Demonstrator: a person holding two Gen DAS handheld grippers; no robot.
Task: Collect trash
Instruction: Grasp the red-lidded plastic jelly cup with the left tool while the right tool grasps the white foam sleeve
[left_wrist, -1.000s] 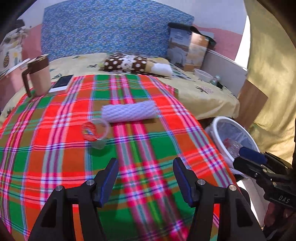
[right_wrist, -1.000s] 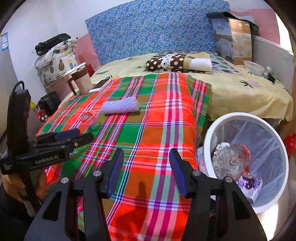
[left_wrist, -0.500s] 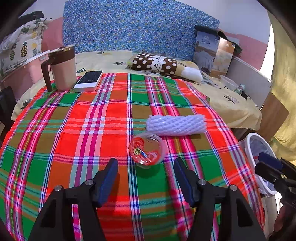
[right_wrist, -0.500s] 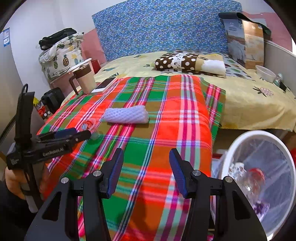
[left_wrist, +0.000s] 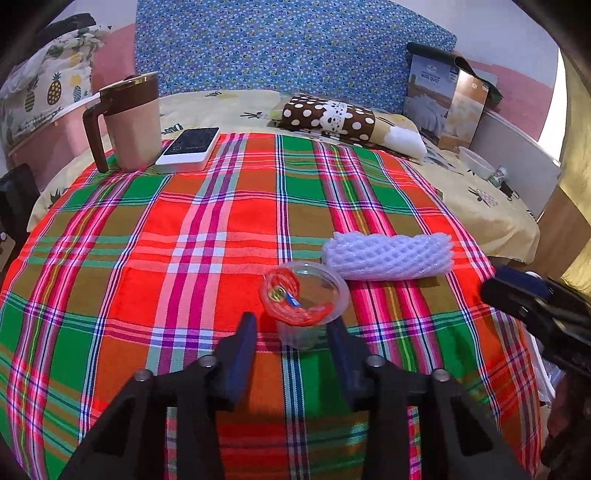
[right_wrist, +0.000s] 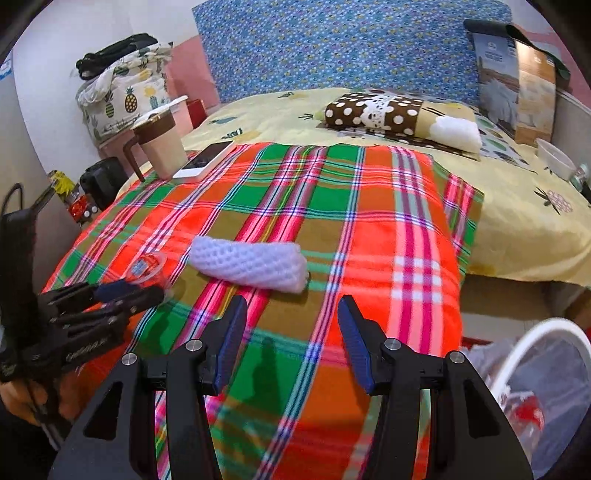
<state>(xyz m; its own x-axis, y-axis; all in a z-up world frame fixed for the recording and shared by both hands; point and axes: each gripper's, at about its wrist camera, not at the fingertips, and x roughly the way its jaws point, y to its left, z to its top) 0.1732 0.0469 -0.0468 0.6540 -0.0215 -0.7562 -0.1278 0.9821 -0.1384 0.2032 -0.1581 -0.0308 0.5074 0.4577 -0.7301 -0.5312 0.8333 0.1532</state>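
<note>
Only the right wrist view takes in the white trash bin (right_wrist: 532, 354) at the lower right, beside the bed, with clear and red litter inside; the left wrist view does not show it. Both views show the plaid cloth (left_wrist: 147, 266), with a small clear plastic cup (left_wrist: 304, 297) holding red wrapping lying on its side just in front of the left gripper (left_wrist: 291, 339). That gripper's jaws are spread, and the cup's lower end sits between the fingertips, though contact cannot be told. A white foam net sleeve (right_wrist: 249, 264) lies just beyond the cup, ahead of the right gripper (right_wrist: 291, 325), whose jaws are spread and hold nothing. At the cloth's far left corner stand a pink mug (left_wrist: 127, 122) with a brown handle and a white phone (left_wrist: 188, 149), side by side. A box (left_wrist: 447, 105) by the headboard reads "WOOL QUILT". The left gripper's body carries white lettering, too blurred to read.
</note>
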